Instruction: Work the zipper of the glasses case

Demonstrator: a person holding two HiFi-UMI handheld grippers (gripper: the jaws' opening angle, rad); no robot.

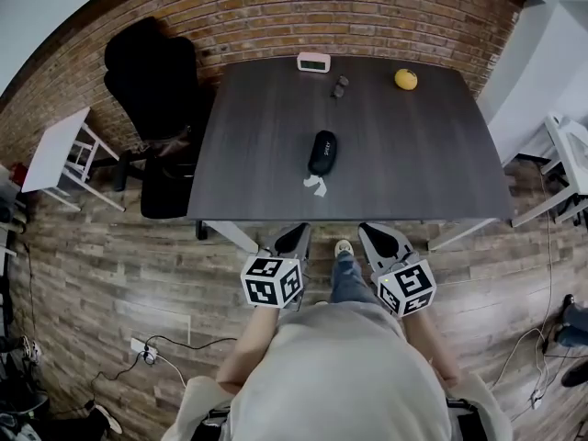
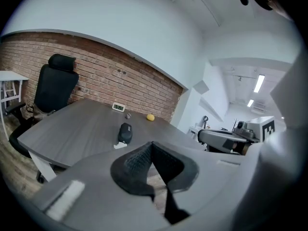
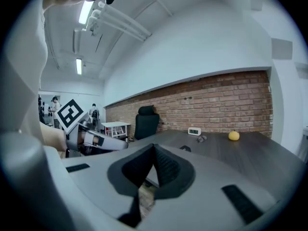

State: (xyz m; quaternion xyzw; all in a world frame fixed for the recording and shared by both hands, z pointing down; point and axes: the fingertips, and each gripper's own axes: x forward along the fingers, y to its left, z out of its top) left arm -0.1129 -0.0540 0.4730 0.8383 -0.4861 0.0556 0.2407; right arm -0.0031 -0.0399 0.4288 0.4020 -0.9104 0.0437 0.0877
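Your left gripper [image 1: 292, 240] and right gripper [image 1: 383, 240] both sit just off the near edge of the dark table [image 1: 423, 163], each with its jaws pressed together and nothing between them. The black glasses case [image 1: 322, 152] lies mid-table, well apart from both, with a white paper scrap [image 1: 315, 186] just beside its near end.
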